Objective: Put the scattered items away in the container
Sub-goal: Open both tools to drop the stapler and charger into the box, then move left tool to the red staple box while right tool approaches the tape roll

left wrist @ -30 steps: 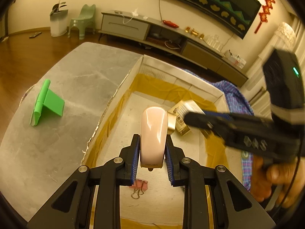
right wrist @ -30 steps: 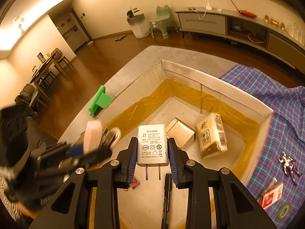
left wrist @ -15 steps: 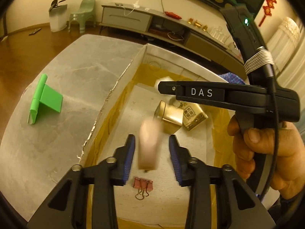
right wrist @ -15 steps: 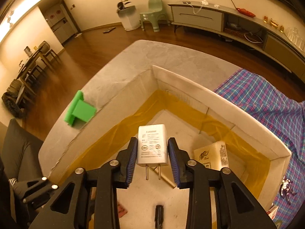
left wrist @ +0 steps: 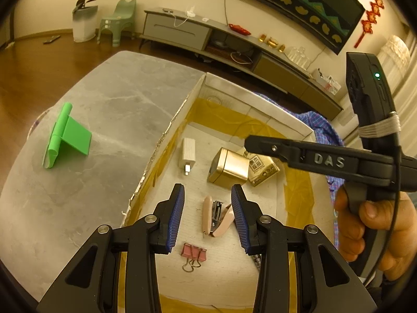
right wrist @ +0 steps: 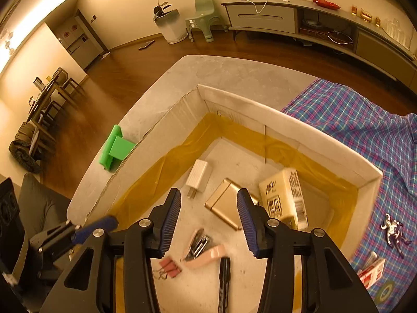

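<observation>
Both tools hung over the cardboard box (right wrist: 286, 127) with nothing between their pads: the left gripper (left wrist: 207, 216) stood parted above the pink stapler (left wrist: 217, 219), which lay sprung open on the box floor, while the right gripper (right wrist: 208, 220) had jaws opening above the white charger (right wrist: 197, 174) lying beside the gold case (right wrist: 226, 203). Pointing steeply down, the pair appeared poised to let items fall inside the walls (a pink binder clip (left wrist: 194, 251) and black marker (right wrist: 223, 281) also lay there). Outside, the green stand (left wrist: 67, 137) sat on the grey table (left wrist: 104, 109), and what looked like a small figurine (right wrist: 393, 230) rested on the plaid cloth (right wrist: 365, 120), both probably awaiting collection.
</observation>
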The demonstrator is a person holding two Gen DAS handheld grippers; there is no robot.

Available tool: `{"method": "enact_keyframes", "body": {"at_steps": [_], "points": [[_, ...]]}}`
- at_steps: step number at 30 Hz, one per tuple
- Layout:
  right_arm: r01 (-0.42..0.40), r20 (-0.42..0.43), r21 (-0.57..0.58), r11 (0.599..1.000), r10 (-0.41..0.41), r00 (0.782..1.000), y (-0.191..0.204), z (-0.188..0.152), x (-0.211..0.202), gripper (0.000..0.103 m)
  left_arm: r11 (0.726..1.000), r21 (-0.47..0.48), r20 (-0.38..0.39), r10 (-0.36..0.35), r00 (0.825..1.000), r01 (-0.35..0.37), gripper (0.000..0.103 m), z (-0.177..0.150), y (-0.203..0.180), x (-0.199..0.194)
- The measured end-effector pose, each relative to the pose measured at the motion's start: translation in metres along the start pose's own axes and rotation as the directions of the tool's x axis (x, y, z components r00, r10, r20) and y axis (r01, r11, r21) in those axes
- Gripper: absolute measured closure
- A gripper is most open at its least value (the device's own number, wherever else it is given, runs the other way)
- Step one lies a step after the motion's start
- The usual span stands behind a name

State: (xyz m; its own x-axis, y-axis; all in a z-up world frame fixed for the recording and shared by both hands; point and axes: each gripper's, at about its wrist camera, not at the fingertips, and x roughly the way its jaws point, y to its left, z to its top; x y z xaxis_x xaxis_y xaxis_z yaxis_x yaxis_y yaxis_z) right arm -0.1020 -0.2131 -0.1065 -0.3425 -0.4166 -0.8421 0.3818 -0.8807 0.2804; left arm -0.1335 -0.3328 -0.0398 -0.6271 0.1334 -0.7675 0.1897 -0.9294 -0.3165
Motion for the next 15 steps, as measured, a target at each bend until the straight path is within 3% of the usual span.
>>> {"method": "enact_keyframes", "body": {"at_steps": [5,15], "points": [[-0.001,-0.001,-0.028,1.0,0.001,1.0,0.003,-0.013,-0.016,0.046,0.998,0.054,0.03,0.03,0.999,-0.032,0.064,-0.006,-0.01,-0.007],[0.02,-0.004,-0.083,0.996,-0.021,1.0,0.001,-0.042,-0.044,0.045,0.992,0.111,0.095,0.043,0.995,-0.053,0.064,-0.011,-0.029,-0.022]]}}
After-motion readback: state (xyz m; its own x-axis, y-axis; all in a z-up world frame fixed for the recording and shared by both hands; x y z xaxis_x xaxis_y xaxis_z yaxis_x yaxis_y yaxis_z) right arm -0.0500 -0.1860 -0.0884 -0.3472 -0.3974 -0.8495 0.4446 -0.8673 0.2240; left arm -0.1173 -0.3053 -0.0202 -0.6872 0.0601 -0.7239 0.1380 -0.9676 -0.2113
